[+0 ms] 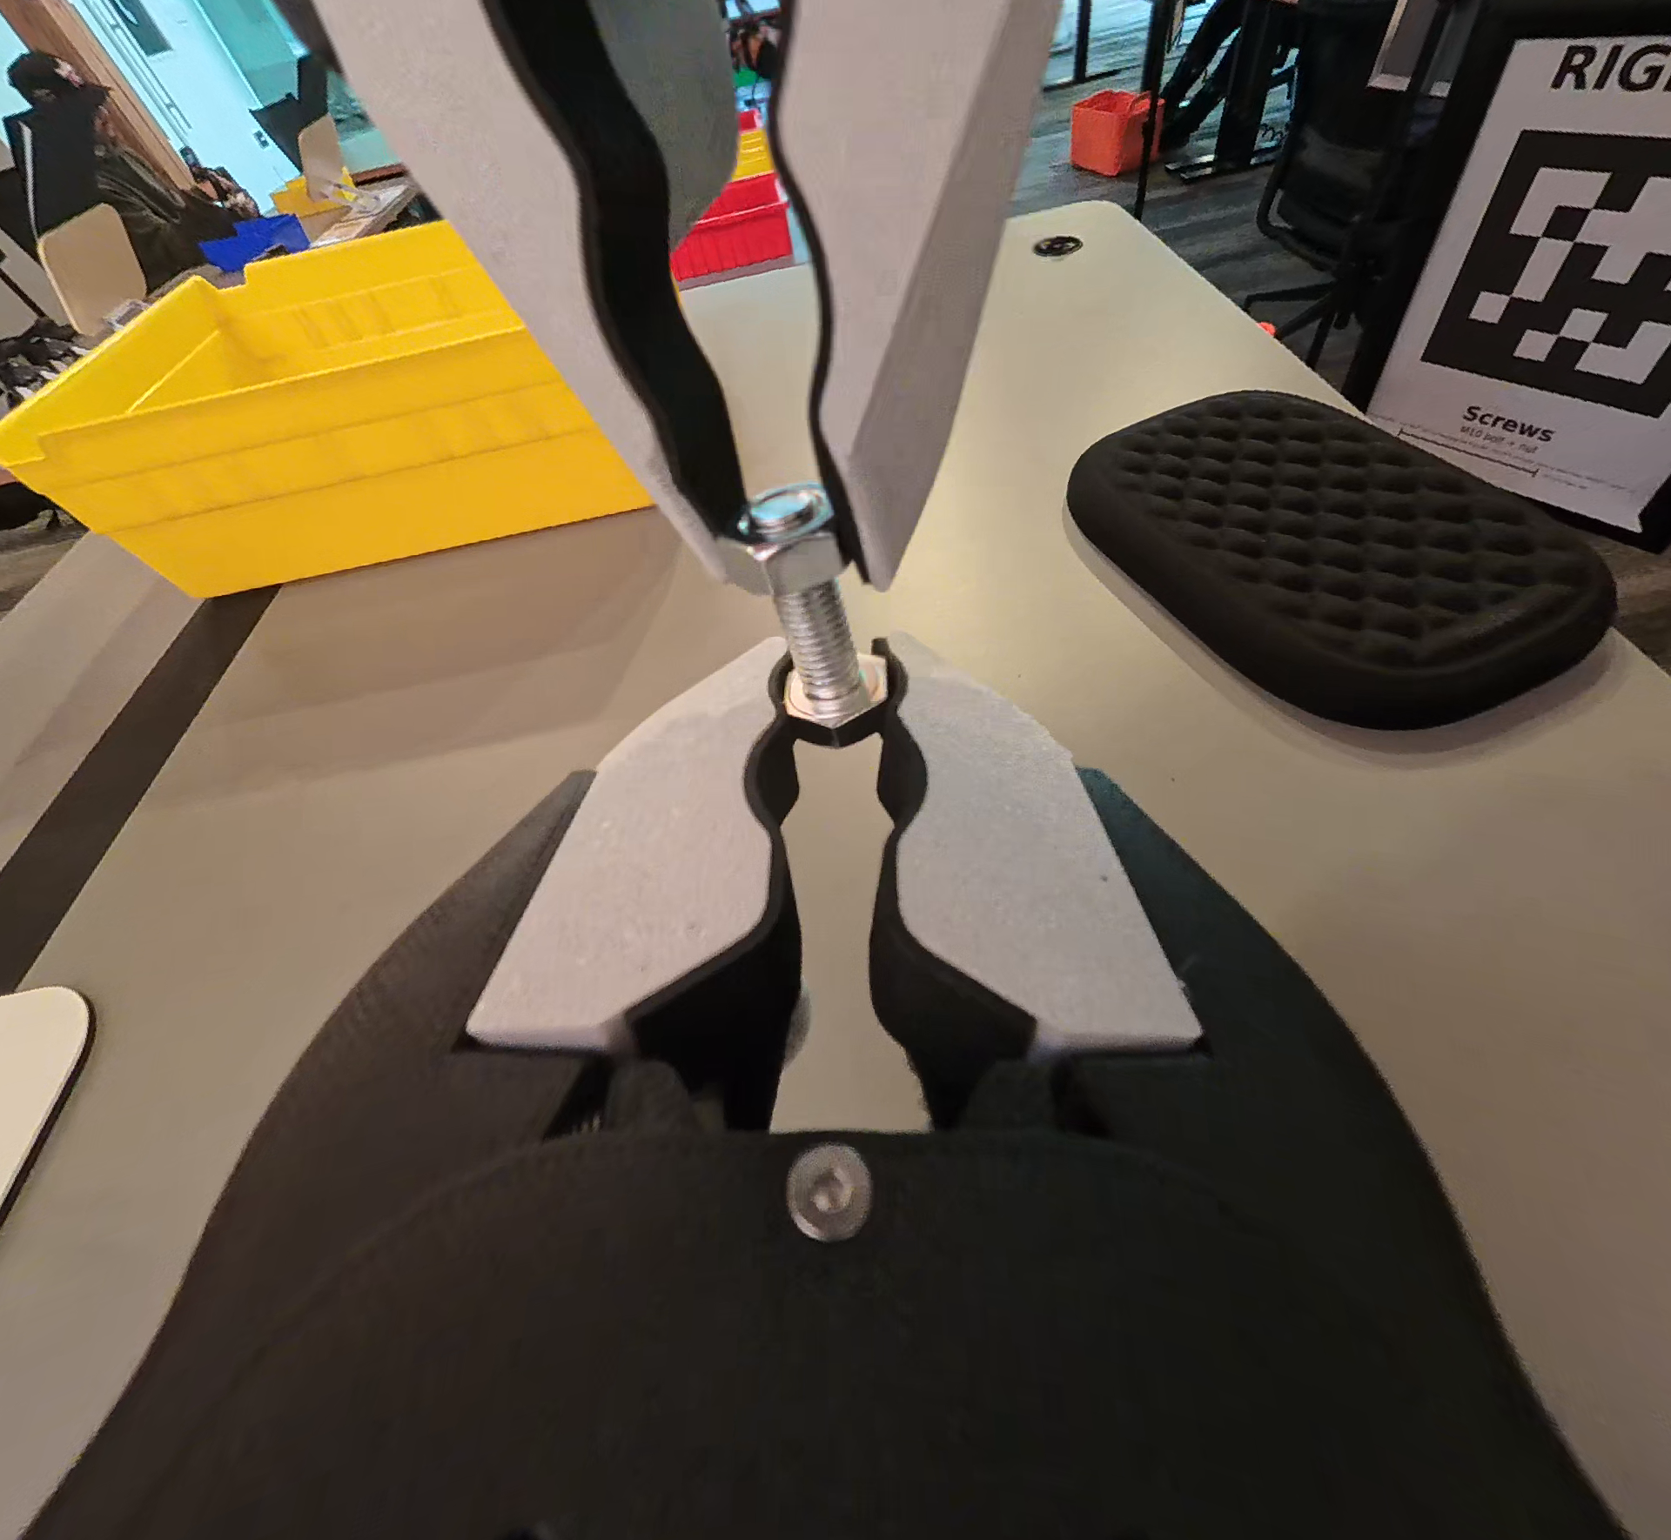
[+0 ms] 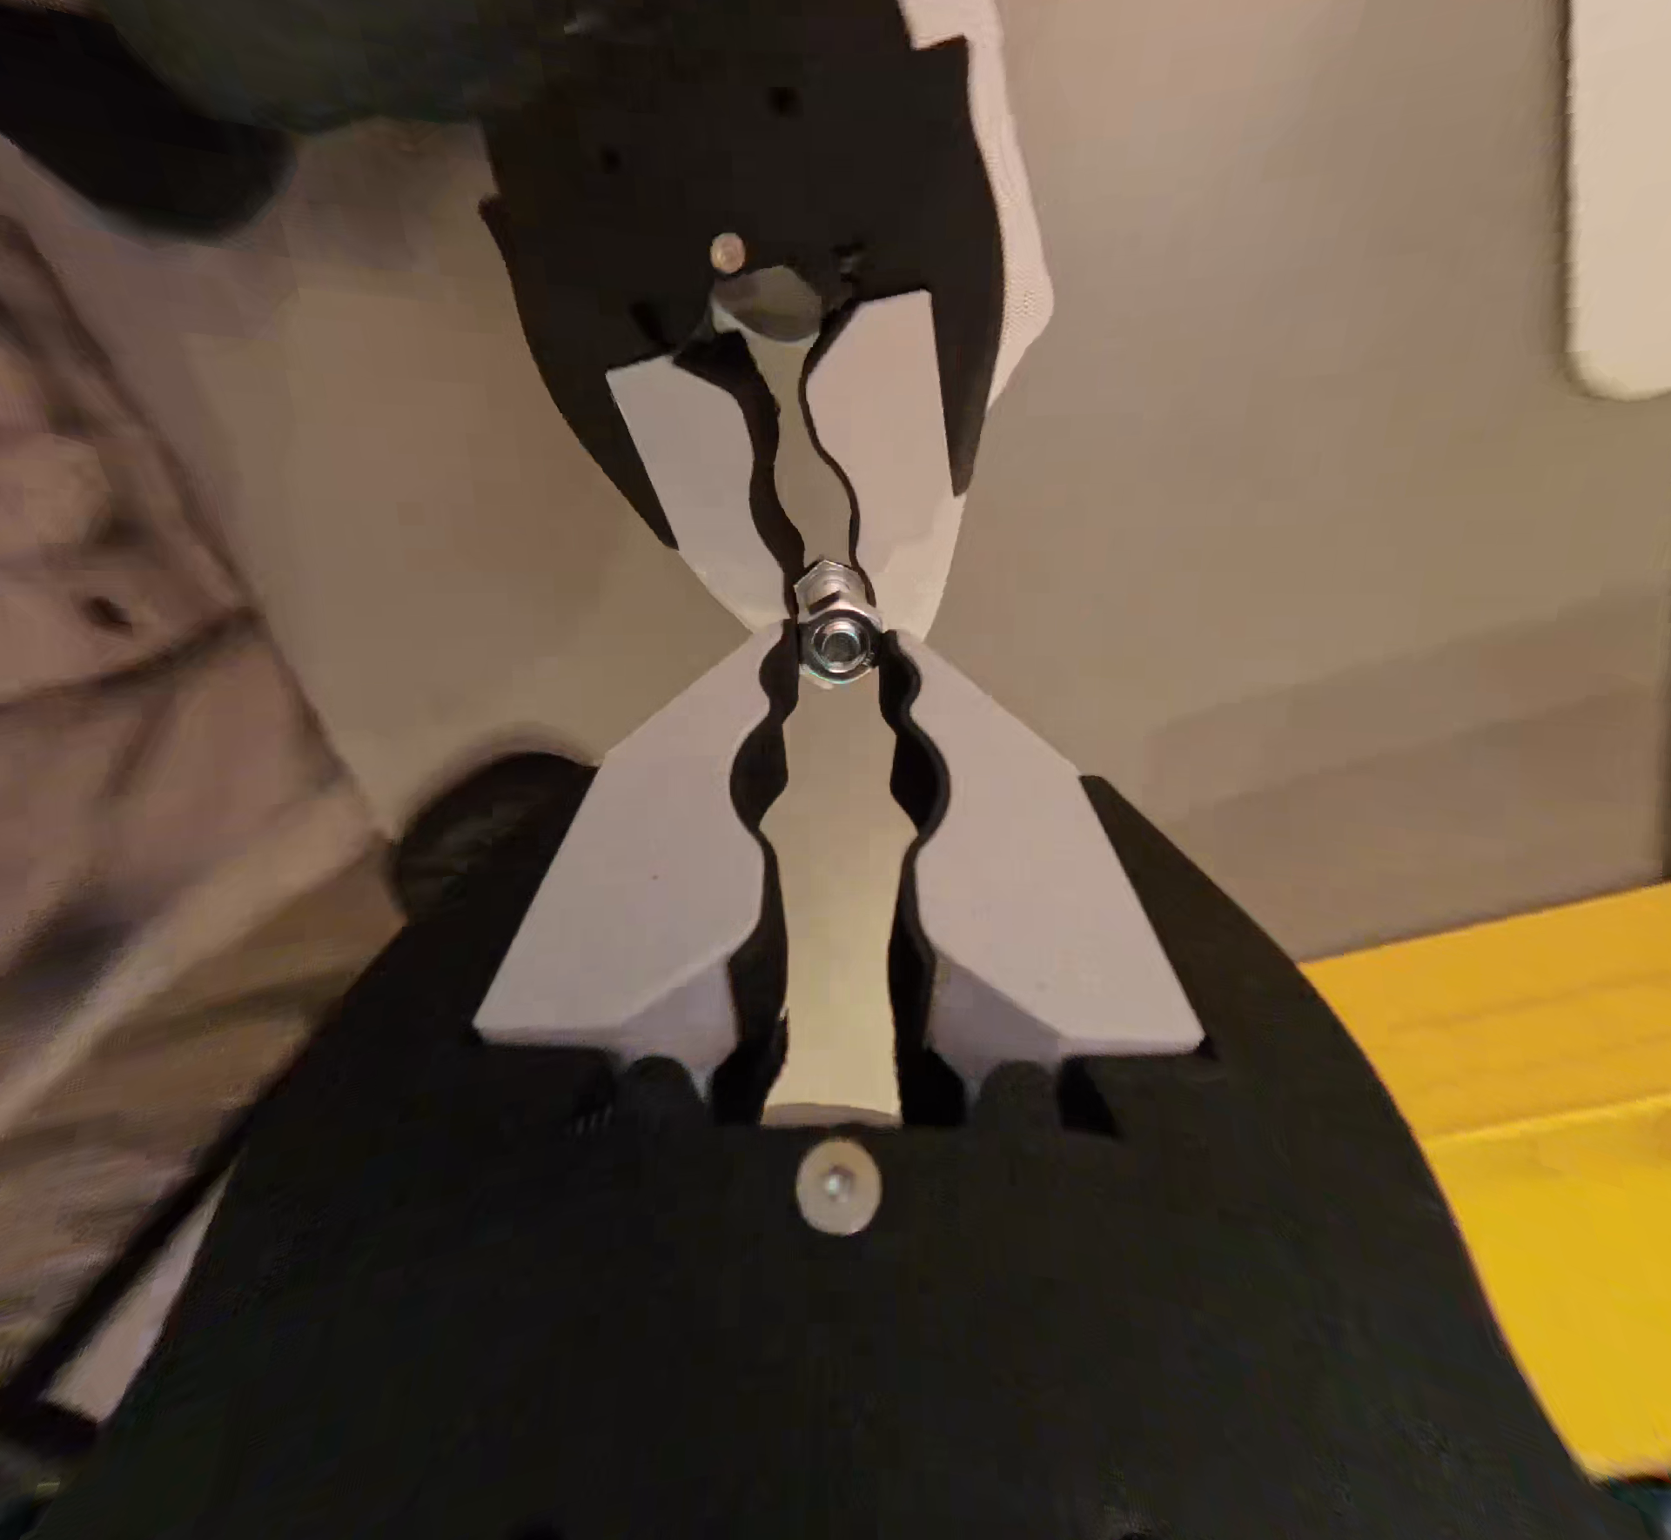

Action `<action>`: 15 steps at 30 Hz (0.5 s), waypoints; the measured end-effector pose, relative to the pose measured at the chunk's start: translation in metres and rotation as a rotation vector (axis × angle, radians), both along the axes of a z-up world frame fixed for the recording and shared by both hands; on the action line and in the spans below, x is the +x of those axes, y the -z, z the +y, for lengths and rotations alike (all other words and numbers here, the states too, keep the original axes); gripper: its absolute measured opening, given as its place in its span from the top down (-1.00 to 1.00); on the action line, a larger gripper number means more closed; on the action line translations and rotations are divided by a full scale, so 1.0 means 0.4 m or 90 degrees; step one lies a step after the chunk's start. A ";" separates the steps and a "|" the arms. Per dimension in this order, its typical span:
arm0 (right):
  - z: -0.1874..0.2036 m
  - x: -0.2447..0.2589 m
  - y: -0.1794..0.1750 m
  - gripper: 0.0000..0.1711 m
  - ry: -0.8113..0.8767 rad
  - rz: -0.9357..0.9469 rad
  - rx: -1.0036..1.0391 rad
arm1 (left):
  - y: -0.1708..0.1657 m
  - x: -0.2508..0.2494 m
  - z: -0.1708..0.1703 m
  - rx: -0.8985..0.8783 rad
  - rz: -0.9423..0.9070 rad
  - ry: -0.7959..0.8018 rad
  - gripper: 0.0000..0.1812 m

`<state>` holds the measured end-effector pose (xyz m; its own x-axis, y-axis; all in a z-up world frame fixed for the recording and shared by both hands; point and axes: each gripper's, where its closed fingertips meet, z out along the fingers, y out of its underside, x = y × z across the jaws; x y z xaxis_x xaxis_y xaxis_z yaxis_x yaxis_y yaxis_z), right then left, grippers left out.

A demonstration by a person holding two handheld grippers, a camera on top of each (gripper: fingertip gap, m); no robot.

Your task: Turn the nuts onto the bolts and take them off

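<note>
Nut point(image 1: 832, 708): silver, six-sided, pinched at the very tips of the left gripper point(image 1: 830, 678), fingers closed on its flats, at the near end of the bolt point(image 1: 818, 638). Just past the nut, bright ridged thread, bare up to the hex head. On that head, closed tight from above, the fingers of the right gripper point(image 1: 788, 561). Bolt and nut held in the air above the bench point(image 1: 452, 773), touching nothing else.

Judged as mid-turn, with the nut near the thread's end; impossible to tell whether going on or coming off. To do it well:
- Keep both grippers in line along the bolt's axis.
- Hold the head dead still and rotate the nut in short arcs.
- Re-grip on flats, never corners.
- Avoid side pull, a likely cause of cross-threading or of losing so shallow a tip grip.
- Near the last thread, ease off to prevent a drop.

Fingers: matt white bodies, black rubbery liners, wavy scalloped inner edges. Bench: smooth, pale beige. Right of the bolt, a black oblong pad point(image 1: 1338, 556) with a dimpled honeycomb surface. Beyond that, a white card point(image 1: 1537, 276) with a black square pattern. Left of the bolt and farther off, a glossy yellow plastic bin point(image 1: 316, 430) with ribbed walls.
</note>
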<state>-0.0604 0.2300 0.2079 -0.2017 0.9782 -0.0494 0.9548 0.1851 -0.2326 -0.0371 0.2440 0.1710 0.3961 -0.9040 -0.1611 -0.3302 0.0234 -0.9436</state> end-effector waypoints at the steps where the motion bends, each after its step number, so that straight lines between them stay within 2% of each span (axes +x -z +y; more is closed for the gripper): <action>1: -0.003 0.002 -0.002 0.82 0.023 0.004 -0.034 | 0.000 0.002 -0.001 -0.001 0.000 0.002 0.85; 2: -0.002 0.003 -0.001 0.81 0.014 0.014 -0.040 | -0.001 0.003 -0.002 -0.003 -0.003 0.004 0.85; 3: 0.007 0.006 0.002 0.68 -0.022 0.020 -0.015 | -0.001 0.004 -0.004 -0.003 -0.004 0.007 0.85; 5: 0.026 0.013 0.004 0.42 -0.134 0.023 0.068 | -0.003 0.006 -0.009 -0.004 -0.005 0.014 0.85; 6: 0.025 0.006 -0.003 0.38 -0.213 0.046 0.110 | -0.003 0.008 -0.013 -0.006 -0.007 0.020 0.85; 9: 0.030 -0.014 -0.032 0.37 -0.471 0.087 0.295 | -0.002 0.012 -0.019 -0.006 -0.006 0.029 0.85; 11: -0.012 -0.017 -0.044 0.46 -0.649 0.121 0.360 | -0.003 0.015 -0.023 -0.006 -0.006 0.034 0.85; 15: -0.020 -0.002 -0.028 0.47 -0.875 0.073 0.475 | -0.007 0.016 -0.028 -0.004 -0.008 0.041 0.85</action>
<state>-0.0613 0.2221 0.2191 -0.8934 -0.1555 0.4216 -0.0512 0.9673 0.2483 -0.0306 0.2330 0.1740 0.3395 -0.9285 -0.1502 -0.3158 0.0379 -0.9481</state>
